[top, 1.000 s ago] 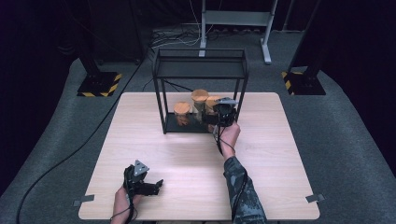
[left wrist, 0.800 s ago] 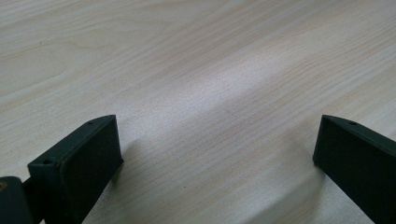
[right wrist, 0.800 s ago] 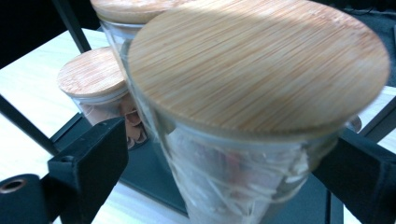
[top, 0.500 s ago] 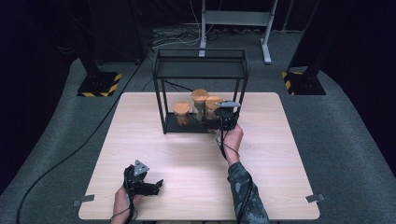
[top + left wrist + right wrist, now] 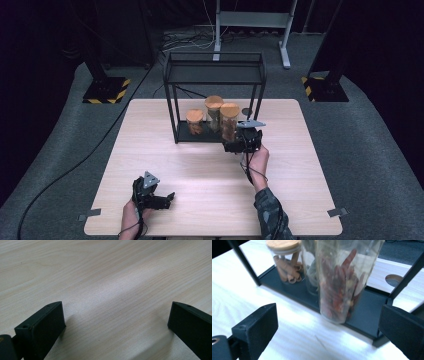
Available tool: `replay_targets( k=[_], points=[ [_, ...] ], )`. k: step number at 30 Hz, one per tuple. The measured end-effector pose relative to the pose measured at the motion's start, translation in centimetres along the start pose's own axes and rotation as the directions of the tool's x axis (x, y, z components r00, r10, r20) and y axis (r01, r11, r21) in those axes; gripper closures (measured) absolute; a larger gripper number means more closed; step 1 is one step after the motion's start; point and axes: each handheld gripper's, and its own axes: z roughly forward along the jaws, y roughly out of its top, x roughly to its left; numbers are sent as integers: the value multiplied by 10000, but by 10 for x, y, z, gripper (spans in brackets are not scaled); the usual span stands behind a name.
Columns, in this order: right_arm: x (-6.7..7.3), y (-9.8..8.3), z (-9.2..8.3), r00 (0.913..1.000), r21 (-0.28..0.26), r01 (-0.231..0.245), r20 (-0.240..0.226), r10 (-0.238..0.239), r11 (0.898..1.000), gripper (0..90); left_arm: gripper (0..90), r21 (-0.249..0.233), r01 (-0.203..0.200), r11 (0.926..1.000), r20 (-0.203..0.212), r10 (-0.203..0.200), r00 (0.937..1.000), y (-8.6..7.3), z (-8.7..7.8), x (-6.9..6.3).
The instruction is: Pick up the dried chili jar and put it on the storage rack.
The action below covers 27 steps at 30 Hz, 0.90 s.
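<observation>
jar of chillies (image 5: 339,282): stands upright, long axis vertical, wooden lid (image 5: 229,108) on top, base on the front edge of the rack's bottom shelf.
look: clear glass, tall and narrow, packed with dried red chillies.
place: right-hand jar of three on the shelf, just in front of the right hand-held gripper.
right hand-held gripper (image 5: 327,327): jaws have just been opening and now stand wide apart, gripping nothing; the jar sits beyond them, apart from both pads.
neighbours: a short jar of cinnamon sticks (image 5: 287,263) at the left, another tall jar (image 5: 214,111) between and behind.
rack (image 5: 215,65): black metal frame at the far middle of the worktop (image 5: 165,165).
left hand-held gripper (image 5: 115,325): jaws wide apart, empty, low over bare wood at the near left, well apart from the rack.
</observation>
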Motion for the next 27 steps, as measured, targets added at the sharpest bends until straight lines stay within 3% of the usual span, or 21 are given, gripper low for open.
replay_targets(
  k=[13, 27],
  points=[
    [10, -37, -27, 9973, 562, 685, -322, -667, 9961, 10, 2, 0, 10, 10000, -7, -10, 10000, 0, 0, 0],
    [4, -97, -54, 9991, 993, 424, -90, -418, 9941, 0, 3, -3, 2, 10000, -10, -2, 10000, 0, 0, 0]
  ],
)
